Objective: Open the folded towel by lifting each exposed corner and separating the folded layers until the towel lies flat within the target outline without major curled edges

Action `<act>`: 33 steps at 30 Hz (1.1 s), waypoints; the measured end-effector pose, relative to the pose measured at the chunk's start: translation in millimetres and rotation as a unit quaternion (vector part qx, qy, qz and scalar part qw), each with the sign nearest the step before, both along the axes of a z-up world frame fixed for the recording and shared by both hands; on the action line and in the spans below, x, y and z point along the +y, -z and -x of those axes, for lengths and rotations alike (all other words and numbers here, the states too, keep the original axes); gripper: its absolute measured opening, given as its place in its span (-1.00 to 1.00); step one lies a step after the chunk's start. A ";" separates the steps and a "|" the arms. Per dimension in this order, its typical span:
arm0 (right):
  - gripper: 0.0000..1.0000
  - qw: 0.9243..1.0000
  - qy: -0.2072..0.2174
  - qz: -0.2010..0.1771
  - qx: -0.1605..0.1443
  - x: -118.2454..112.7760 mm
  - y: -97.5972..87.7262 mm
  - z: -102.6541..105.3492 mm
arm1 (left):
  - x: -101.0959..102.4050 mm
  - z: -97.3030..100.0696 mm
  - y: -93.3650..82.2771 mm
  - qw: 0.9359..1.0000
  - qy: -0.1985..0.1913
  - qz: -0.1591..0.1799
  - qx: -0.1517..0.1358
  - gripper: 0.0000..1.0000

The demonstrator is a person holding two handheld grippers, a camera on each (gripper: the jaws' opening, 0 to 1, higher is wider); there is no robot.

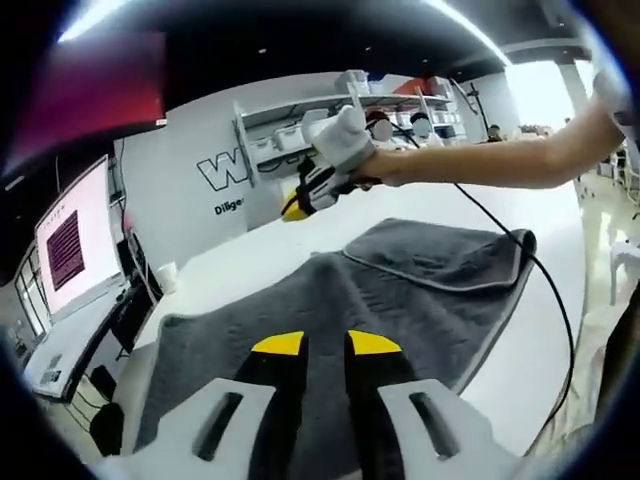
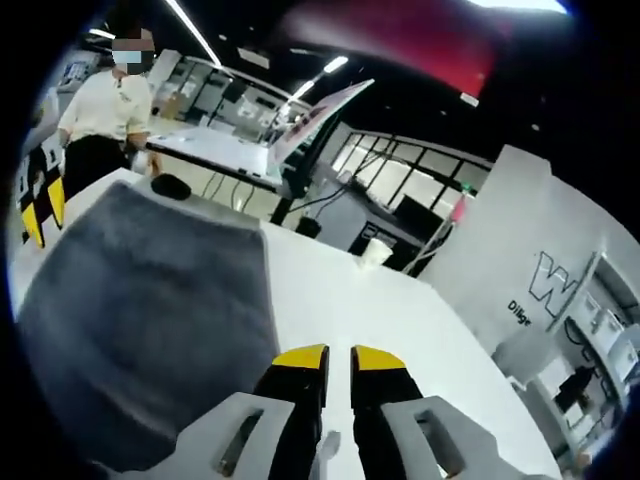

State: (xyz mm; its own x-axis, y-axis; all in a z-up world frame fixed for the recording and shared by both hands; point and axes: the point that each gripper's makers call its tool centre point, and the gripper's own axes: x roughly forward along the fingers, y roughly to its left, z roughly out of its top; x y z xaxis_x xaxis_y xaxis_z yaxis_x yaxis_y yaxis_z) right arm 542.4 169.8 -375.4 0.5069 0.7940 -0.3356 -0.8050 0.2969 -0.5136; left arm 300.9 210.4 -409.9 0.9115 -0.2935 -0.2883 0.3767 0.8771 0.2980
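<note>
Here we see a gray towel spread on a white table. In the left gripper view, one far corner of the towel is folded back over the rest, so a smaller flap lies on top there. The left gripper sits low over the near part of the towel. Its two yellow tips are close together with only a thin gap, and we see nothing held between them. We cannot tell if they touch the cloth.

Across the table, the right gripper is up in the air above the far edge, held by a person's hand in a white glove. A black cable hangs from it and runs down past the towel.

In the right gripper view, the right gripper has its yellow tips near each other too, with a small gap and nothing in them. Under it is bare white table. The towel lies to the left, just beside the tips. The left gripper peeks in at the left edge. A person in a white top stands behind. A paper cup stands on the table farther off.
</note>
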 end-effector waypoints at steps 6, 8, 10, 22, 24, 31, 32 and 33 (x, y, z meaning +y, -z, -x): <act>-0.94 1.000 0.007 0.004 0.007 -10.9 5.9 -3.1 | -24.9 1.4 -0.9 0.999 0.031 -0.004 0.004 -0.72; -0.94 1.000 0.007 0.010 0.010 -14.5 10.1 -2.4 | -31.6 2.9 -0.9 0.999 0.041 -0.002 0.007 -0.72; -0.94 1.000 0.008 0.015 0.013 -19.0 13.5 -2.6 | -40.4 4.7 0.7 0.998 0.055 0.002 0.013 -0.71; -0.91 0.998 0.034 0.036 0.026 -58.1 31.0 -15.4 | -75.9 7.4 9.4 0.996 0.087 0.012 0.020 -0.65; -0.91 0.998 0.040 0.038 0.021 -63.9 32.7 -18.4 | -80.2 7.8 11.0 0.995 0.093 0.012 0.022 -0.64; -0.90 0.997 0.048 0.050 0.032 -72.4 43.8 -21.7 | -104.2 14.1 13.4 0.990 0.118 0.072 0.037 -0.63; -0.88 0.997 0.048 0.054 0.033 -73.4 46.4 -21.9 | -109.0 15.7 13.3 0.987 0.124 0.089 0.040 -0.63; -0.87 0.997 0.048 0.058 0.033 -74.1 48.3 -22.1 | -112.5 17.3 15.6 0.986 0.129 0.096 0.047 -0.62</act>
State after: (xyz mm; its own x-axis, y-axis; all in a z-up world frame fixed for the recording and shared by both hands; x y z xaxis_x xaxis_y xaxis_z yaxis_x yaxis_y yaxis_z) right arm 564.5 95.7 -423.7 0.5526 0.6967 -0.4574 -0.8091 0.3168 -0.4949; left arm 283.6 97.9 -425.6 0.7712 -0.5695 -0.2843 0.6127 0.7853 0.0887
